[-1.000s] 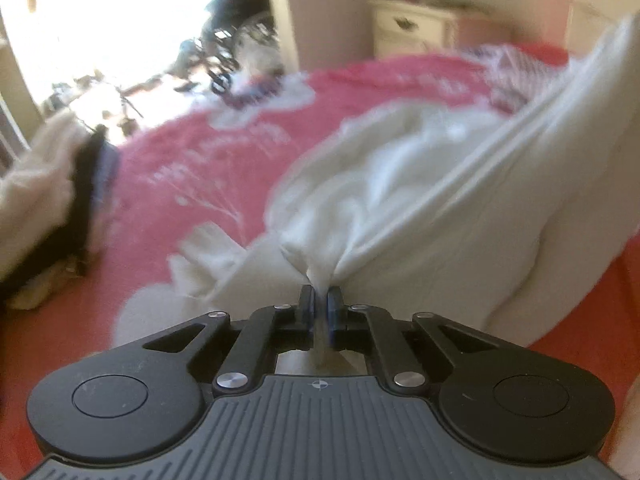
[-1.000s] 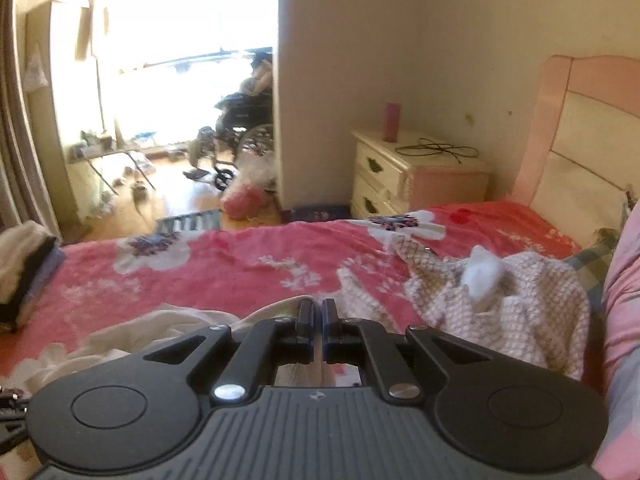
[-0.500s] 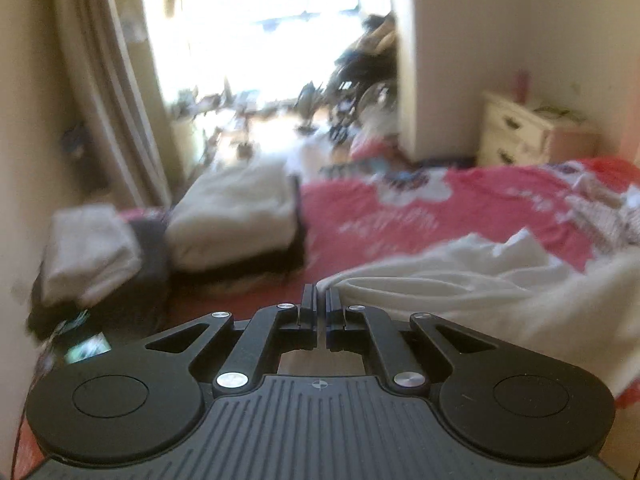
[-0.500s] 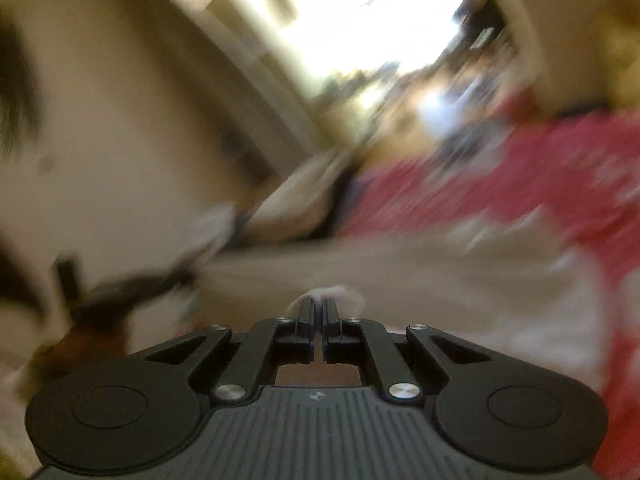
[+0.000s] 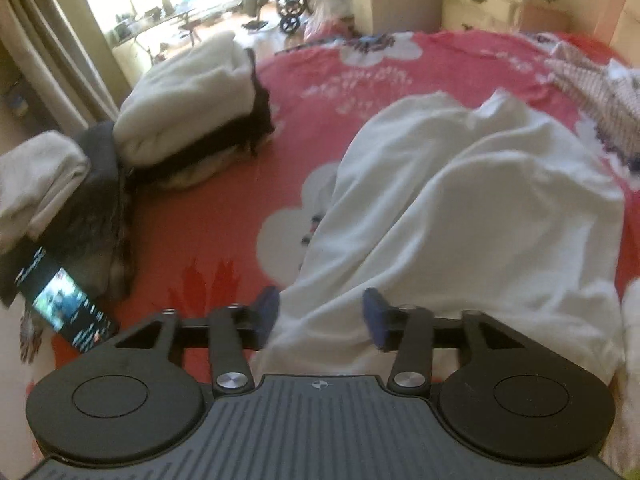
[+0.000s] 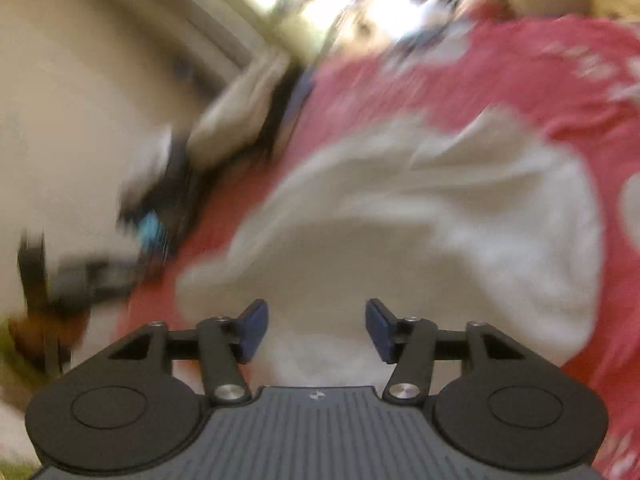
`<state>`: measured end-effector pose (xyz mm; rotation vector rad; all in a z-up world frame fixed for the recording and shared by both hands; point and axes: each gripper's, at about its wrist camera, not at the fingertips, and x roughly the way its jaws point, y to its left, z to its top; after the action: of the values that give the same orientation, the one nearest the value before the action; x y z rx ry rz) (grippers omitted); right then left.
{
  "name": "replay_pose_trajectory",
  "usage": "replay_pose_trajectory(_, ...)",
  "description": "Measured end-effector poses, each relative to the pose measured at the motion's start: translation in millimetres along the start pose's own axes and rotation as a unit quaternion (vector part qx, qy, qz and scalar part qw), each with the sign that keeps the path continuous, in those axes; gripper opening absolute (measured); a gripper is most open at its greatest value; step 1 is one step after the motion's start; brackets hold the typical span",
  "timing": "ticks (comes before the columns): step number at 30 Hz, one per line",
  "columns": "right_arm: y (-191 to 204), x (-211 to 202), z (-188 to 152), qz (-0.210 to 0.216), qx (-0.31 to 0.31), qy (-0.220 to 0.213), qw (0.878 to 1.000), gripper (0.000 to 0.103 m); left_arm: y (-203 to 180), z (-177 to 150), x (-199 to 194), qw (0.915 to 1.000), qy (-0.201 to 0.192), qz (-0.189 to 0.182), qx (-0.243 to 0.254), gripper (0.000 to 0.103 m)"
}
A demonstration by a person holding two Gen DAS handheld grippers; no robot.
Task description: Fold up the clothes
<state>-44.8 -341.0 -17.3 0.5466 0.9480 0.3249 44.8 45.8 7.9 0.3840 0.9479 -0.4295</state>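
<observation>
A white garment (image 5: 460, 208) lies spread and rumpled on the red flowered bedspread (image 5: 328, 92). My left gripper (image 5: 322, 316) stands open just above the garment's near edge, with cloth lying between its blue pads (image 5: 266, 306) but not pinched. In the blurred right wrist view the same white garment (image 6: 420, 216) fills the middle. My right gripper (image 6: 316, 330) is open over it, its blue pads (image 6: 378, 326) wide apart.
A stack of folded white and dark clothes (image 5: 192, 108) sits at the bed's left, with another pile (image 5: 44, 184) and a lit phone (image 5: 68, 308) nearer me. A checked garment (image 5: 600, 84) lies far right. A nightstand (image 5: 480, 0) stands beyond the bed.
Both grippers were shut on the white garment a second ago; both are now open and the garment lies dropped on the bed. The right view is still swinging.
</observation>
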Motion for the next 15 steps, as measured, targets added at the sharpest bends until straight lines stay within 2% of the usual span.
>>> replay_pose_trajectory(2, -39, -2, 18, -0.044, 0.045, -0.043, 0.997, 0.065, -12, 11, 22, 0.9998, 0.008, -0.016, -0.012, 0.053)
replay_pose_trajectory(3, -60, 7, 24, -0.080, 0.064, -0.049, 0.994, 0.065, -18, 16, 32, 0.9995, 0.012, -0.023, -0.018, 0.053)
replay_pose_trajectory(6, -123, 32, 38, -0.182, 0.119, -0.064, 0.974, 0.065, -37, 32, 65, 0.9980, 0.023, -0.047, -0.035, 0.053)
replay_pose_trajectory(8, -157, 53, 37, -0.202, 0.160, -0.052, 0.965, 0.065, -49, 42, 86, 0.9965, 0.031, -0.062, -0.047, 0.053)
replay_pose_trajectory(9, -169, 62, 33, -0.189, 0.189, -0.046, 0.962, 0.063, -55, 48, 97, 0.9955, 0.035, -0.070, -0.053, 0.053)
replay_pose_trajectory(10, -174, 67, 28, -0.156, 0.211, -0.046, 0.964, 0.061, -61, 53, 108, 0.9945, 0.039, -0.078, -0.059, 0.053)
replay_pose_trajectory(11, -179, 71, 23, -0.122, 0.233, -0.047, 0.964, 0.049, -67, 58, 119, 0.9933, 0.043, -0.086, -0.065, 0.053)
replay_pose_trajectory(12, -181, 74, 18, -0.092, 0.251, -0.050, 0.962, 0.029, -73, 63, 130, 0.9920, 0.046, -0.093, -0.070, 0.052)
replay_pose_trajectory(14, -167, 66, 14, -0.070, 0.251, -0.079, 0.962, 0.013, -86, 74, 151, 0.9892, 0.054, -0.109, -0.082, 0.052)
replay_pose_trajectory(15, -160, 62, 12, -0.058, 0.251, -0.093, 0.962, 0.012, -86, 76, 155, 0.9878, 0.055, -0.115, -0.090, 0.052)
